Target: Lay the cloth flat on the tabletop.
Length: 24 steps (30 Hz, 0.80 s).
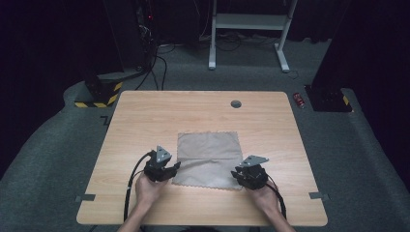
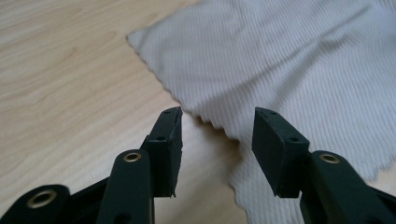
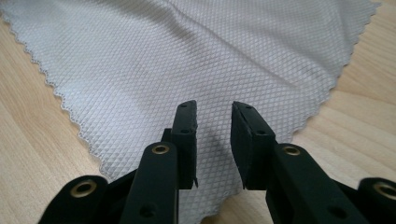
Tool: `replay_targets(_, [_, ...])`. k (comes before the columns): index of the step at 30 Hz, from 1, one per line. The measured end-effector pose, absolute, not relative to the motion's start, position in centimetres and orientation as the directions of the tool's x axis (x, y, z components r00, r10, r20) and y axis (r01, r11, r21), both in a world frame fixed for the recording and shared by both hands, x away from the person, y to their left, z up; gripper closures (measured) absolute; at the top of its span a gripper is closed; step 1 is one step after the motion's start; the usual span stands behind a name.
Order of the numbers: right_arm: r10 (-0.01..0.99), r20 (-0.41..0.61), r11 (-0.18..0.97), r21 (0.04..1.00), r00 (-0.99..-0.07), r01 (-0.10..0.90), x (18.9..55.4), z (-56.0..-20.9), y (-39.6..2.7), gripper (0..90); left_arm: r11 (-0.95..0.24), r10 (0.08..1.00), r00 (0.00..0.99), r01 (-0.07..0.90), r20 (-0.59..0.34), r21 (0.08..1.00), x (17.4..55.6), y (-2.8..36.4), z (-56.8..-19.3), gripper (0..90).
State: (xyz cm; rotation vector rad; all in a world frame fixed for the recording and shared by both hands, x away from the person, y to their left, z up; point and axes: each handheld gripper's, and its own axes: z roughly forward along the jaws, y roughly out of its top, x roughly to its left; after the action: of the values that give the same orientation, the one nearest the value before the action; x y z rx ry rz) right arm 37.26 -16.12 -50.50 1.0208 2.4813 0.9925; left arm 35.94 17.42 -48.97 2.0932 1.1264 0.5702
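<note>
A grey square cloth (image 1: 209, 157) with a zigzag edge lies flat on the wooden table (image 1: 145, 116), near the front middle. My left gripper (image 1: 174, 167) sits at the cloth's near left corner. In the left gripper view its jaws (image 2: 218, 114) stand open over the cloth's (image 2: 289, 60) edge, with nothing pinched. My right gripper (image 1: 238, 173) is at the near right corner. In the right gripper view it (image 3: 213, 106) hovers low over the cloth (image 3: 163, 56), close to its corner, with a narrow gap between the pads and no fabric in it.
A round grey cable hole (image 1: 236, 103) sits near the table's far edge. Small tape marks (image 1: 84, 197) (image 1: 319, 195) lie near the front corners. On the floor behind are a white desk frame (image 1: 251, 21), a yellow-black striped base (image 1: 99, 94) and a red can (image 1: 300, 100).
</note>
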Motion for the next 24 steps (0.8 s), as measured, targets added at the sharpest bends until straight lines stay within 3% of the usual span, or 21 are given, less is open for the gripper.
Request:
replay_targets(3, [0.698, 0.002, 0.518, 0.689, -0.716, 0.507, 36.8, -50.8, -15.9, 68.6, -0.437, 0.833, 0.546, 0.547, 0.091, 0.714, 34.3, 16.8, -49.6, 54.9])
replay_targets(11, [0.681, -0.009, 0.533, 0.693, -0.732, 0.486, 35.1, -50.9, -16.0, 69.5, -0.452, 0.811, 0.581, 0.544, 0.071, 0.707, 33.0, 16.1, -50.6, 61.1])
replay_targets(18, [0.677, -0.020, 0.551, 0.677, -0.736, 0.488, 35.0, -51.4, -16.2, 80.6, -0.495, 0.782, 0.619, 0.542, 0.076, 0.679, 32.9, 15.0, -51.3, 70.2])
replay_targets(21, [0.665, -0.032, 0.568, 0.670, -0.746, 0.478, 34.8, -51.3, -16.6, 88.4, -0.501, 0.773, 0.631, 0.546, 0.064, 0.672, 32.7, 14.9, -51.2, 79.0])
replay_targets(24, [0.661, -0.037, 0.574, 0.669, -0.749, 0.473, 34.7, -51.3, -16.7, 89.7, -0.512, 0.757, 0.651, 0.541, 0.053, 0.667, 32.2, 14.7, -51.2, 85.1])
